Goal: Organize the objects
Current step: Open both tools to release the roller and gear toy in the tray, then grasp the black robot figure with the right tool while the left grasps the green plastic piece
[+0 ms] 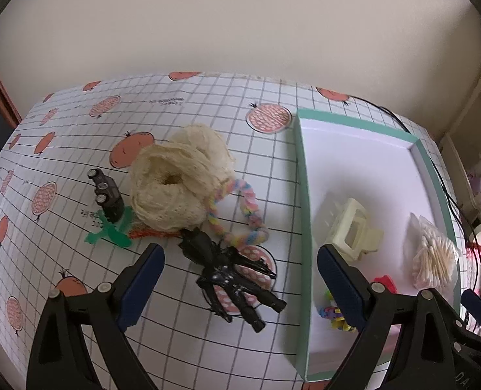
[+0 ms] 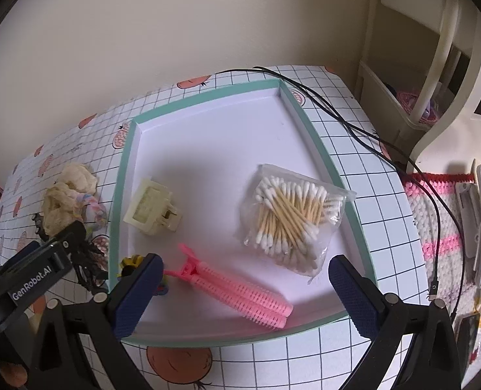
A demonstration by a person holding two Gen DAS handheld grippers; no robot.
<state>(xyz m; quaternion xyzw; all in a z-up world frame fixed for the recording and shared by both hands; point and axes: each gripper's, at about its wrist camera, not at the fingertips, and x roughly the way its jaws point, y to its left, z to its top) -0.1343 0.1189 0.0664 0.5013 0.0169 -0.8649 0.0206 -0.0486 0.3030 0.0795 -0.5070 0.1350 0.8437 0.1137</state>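
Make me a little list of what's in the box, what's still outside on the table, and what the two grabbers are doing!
box: teal-rimmed tray
in box: cream hair claw, bag of cotton swabs, pink hair clip, small colorful toy
outside on table: cream scrunchie, pastel braided loop, black hair clips, small black car
left gripper: jaws open, holding nothing
right gripper: jaws open, holding nothing

On my table (image 1: 208, 104) the tray (image 2: 321, 149) sits to the right, holding the claw clip (image 2: 151, 209) at its left, the bag of cotton swabs (image 2: 292, 217) at its right and the roller clip (image 2: 237, 291) in front, while the scrunchie (image 1: 178, 178), braided cord (image 1: 240, 217) and spider-like clip (image 1: 230, 273) lie left of it.
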